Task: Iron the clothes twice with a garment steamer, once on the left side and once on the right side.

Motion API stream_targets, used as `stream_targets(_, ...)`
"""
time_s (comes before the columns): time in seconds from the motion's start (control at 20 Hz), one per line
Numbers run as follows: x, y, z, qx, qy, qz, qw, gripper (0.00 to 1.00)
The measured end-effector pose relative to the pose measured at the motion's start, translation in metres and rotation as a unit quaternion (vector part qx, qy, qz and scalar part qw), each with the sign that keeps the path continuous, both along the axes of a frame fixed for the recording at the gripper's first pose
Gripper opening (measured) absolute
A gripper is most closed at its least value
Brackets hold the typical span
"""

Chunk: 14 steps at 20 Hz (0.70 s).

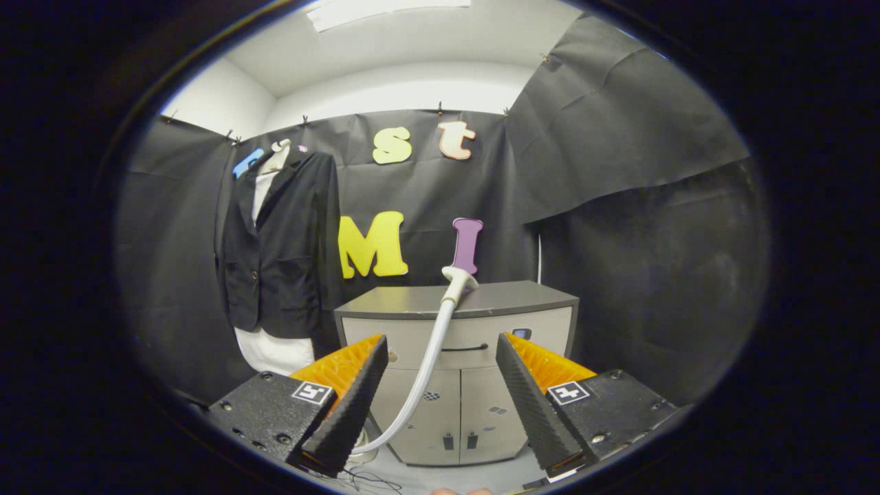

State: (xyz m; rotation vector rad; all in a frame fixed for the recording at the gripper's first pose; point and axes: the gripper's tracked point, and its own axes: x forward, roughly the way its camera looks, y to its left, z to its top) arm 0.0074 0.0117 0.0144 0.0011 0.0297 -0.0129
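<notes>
Black cloth is lining the booth on every side, with a white ceiling and a light panel showing above it.

Item 1, tool (438,392): I am holding it level, facing the back wall. Its two fingers (350,405) are standing well apart, gripping nothing, with only open space and the hose between them.

Item 2, hose (426,371): a pale, flexible tube is rising from low down beside the one finger, curving up through the gap between the fingers and running on to the cabinet top beyond them.

Item 3, garment steamer head (459,280): a white handle is sitting at the upper end of the hose, resting on the front part of the cabinet top, tilted. I cannot tell which way its steam face is pointing.

Item 4, cabinet (457,364): a grey unit with a darker top is standing ahead of the fingers, against the back wall, showing a drawer with a dark handle above two doors.

Item 5, jacket (282,247): the clothes for the job are hanging on a pale hanger (278,148) on the back wall, beside the cabinet and well beyond the fingers. It is a dark blazer, open at the front, over a white shirt (275,350) whose hem is showing below it.

Item 6, cables (371,478): thin dark wires are lying on the floor just under the fingers.
</notes>
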Motion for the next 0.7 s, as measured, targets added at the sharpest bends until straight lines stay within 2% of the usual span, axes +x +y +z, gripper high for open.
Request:
stream_targets(0.15,0.005,0.021,-0.005,-0.006,0.018,0.001,1.0,0.98)
stream_targets(0.4,0.013,0.045,-0.004,0.01,0.014,-0.026,1.0,0.99)
stream_targets(0.7,0.022,0.054,0.022,0.011,-0.005,-0.069,0.998,0.99)
